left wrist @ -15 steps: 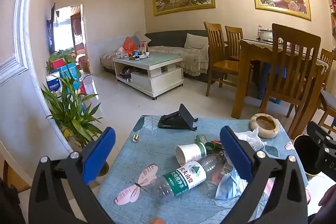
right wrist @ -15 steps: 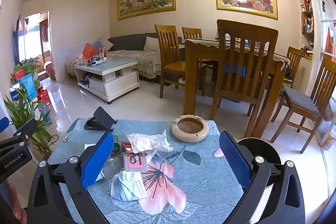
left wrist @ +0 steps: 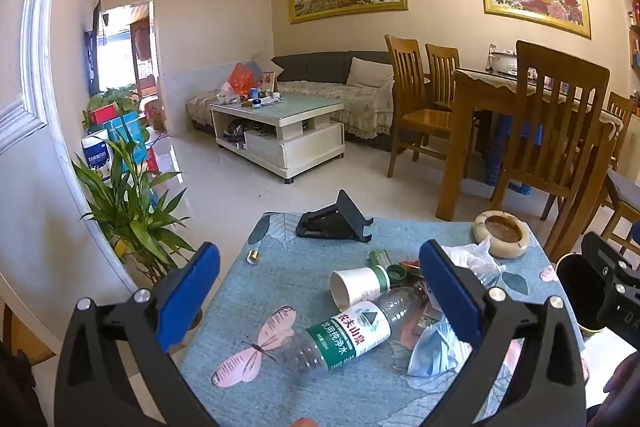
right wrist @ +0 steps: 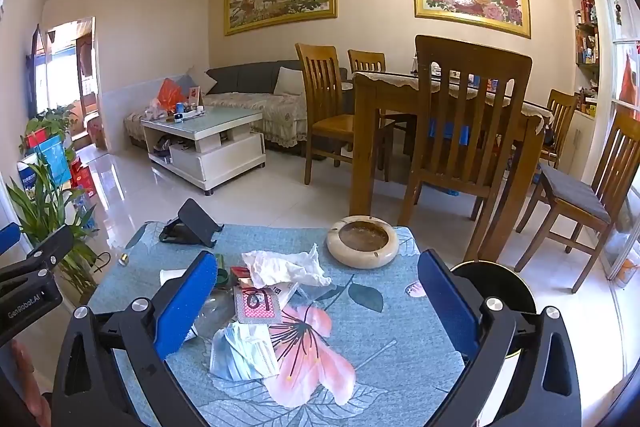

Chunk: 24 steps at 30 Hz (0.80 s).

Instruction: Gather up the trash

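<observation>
Trash lies in a loose heap on the tabletop (left wrist: 288, 267), ahead of both grippers.

Left wrist view: the left gripper (left wrist: 320, 293) is released, its blue pads wide apart with nothing between them pressed. A bottle (left wrist: 352, 333) lies on its side just ahead of and between the fingers, its neck toward the right finger. A paper cup (left wrist: 356, 285) lies tipped over just beyond the bottle, touching it. A face mask (left wrist: 436, 351) sits under the right finger, and a tissue (left wrist: 472, 257) lies beyond that finger, near the ashtray (left wrist: 502, 233). A phone stand (left wrist: 332, 221) stands further off, at the far edge. A black bin (left wrist: 576, 287) shows off the right edge, partly hidden by the right gripper's body. Against the frame half a second back, the layout is the same and nothing on the tabletop has shifted; the gripper has kept its place.

Right wrist view: the right gripper (right wrist: 318, 297) is likewise released, empty. The tissue (right wrist: 286, 267) lies ahead between the fingers, nearer the left one. A red-and-white packet (right wrist: 256, 303) sits just this side of it, and the face mask (right wrist: 244, 351) nearer still, beside the left finger. The bottle (right wrist: 212, 315) is mostly hidden behind that finger. The ashtray (right wrist: 362, 241) lies beyond, and the bin (right wrist: 494, 287) stands behind the right finger. This view too matches the earlier one, with no item moved.
</observation>
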{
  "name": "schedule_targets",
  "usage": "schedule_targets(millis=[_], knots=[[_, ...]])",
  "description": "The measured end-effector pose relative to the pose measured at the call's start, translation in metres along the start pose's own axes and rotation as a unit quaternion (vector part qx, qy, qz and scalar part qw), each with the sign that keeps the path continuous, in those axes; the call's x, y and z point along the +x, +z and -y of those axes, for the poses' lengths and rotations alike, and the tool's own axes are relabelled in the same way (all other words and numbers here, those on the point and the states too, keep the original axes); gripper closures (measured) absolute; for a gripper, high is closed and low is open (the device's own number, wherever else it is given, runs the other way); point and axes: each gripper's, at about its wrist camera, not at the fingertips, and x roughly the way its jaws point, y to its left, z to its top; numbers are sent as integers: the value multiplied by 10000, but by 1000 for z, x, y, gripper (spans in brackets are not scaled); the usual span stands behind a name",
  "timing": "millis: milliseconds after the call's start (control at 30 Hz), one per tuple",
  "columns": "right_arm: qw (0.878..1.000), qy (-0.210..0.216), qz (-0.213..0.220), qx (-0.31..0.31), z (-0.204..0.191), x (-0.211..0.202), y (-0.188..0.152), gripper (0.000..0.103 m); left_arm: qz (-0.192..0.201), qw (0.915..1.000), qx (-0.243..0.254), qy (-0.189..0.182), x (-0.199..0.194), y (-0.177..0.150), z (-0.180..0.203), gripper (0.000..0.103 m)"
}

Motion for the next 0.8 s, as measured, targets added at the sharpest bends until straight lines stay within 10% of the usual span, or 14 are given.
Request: schedule_targets(millis=[800], knots=[[10000, 41, -20, 63, -1, 8, -15, 3, 245, 9982, 259, 479, -6, 2, 5, 3]])
